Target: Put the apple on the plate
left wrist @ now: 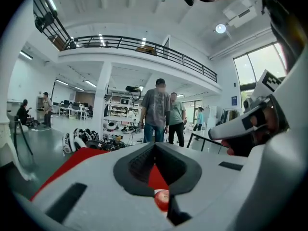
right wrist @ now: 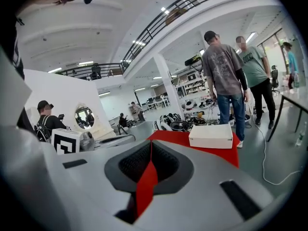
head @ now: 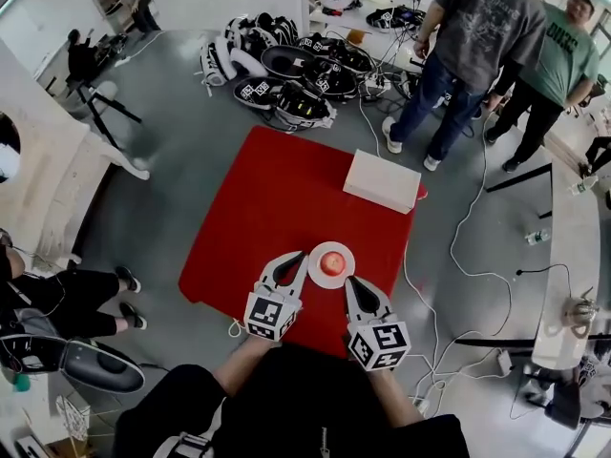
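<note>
A red apple (head: 331, 262) sits on a small white plate (head: 314, 277) near the front edge of the red table (head: 267, 198). My left gripper (head: 303, 256) is just left of the plate, its tips by the rim, shut with nothing between the jaws. In the left gripper view the apple (left wrist: 161, 199) shows low through the gap behind the closed tips of the left gripper (left wrist: 154, 146). My right gripper (head: 347, 281) hovers just right of and nearer than the plate, also shut and empty. In the right gripper view, the right gripper (right wrist: 151, 144) shows only red cloth through its slit.
A white box (head: 382, 180) lies at the table's far right corner. Two people (head: 477, 36) stand beyond it. A pile of black and white gear (head: 286, 74) and cables (head: 458, 237) cover the floor. Another person sits at the left (head: 57, 303).
</note>
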### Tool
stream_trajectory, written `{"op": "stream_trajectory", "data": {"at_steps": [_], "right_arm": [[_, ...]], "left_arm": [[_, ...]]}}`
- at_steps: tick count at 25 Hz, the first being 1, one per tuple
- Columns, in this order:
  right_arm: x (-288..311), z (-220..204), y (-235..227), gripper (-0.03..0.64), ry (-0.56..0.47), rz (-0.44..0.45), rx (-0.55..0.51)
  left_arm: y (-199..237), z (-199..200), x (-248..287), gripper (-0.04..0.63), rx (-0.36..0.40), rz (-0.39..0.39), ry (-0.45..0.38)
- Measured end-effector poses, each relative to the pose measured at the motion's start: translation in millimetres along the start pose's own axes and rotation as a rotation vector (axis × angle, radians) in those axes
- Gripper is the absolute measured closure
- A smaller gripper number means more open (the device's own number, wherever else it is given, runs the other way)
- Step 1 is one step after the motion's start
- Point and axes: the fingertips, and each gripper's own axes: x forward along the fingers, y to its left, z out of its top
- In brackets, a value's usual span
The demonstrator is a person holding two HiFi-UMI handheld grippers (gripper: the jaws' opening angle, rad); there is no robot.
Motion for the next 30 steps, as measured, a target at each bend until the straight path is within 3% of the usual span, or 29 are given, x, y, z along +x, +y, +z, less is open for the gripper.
{"op": "stream_trajectory", "data": {"at_steps": [9,15,30], "right_arm": [[-9,11,2,0.606,-0.032,0.015,-0.091],[-20,3,-2,0.606,-0.019,0.008,-0.107],[-23,11,2,0.606,-0.047,-0.006,-0.157]], "left_arm": [[-56,32,-19,0.589,0.149,-0.103,0.013],[-73,25,-25,0.588,0.157,-0.125,0.036],[-43,28,-26,0.589,0.154,-0.074,0.048]]}}
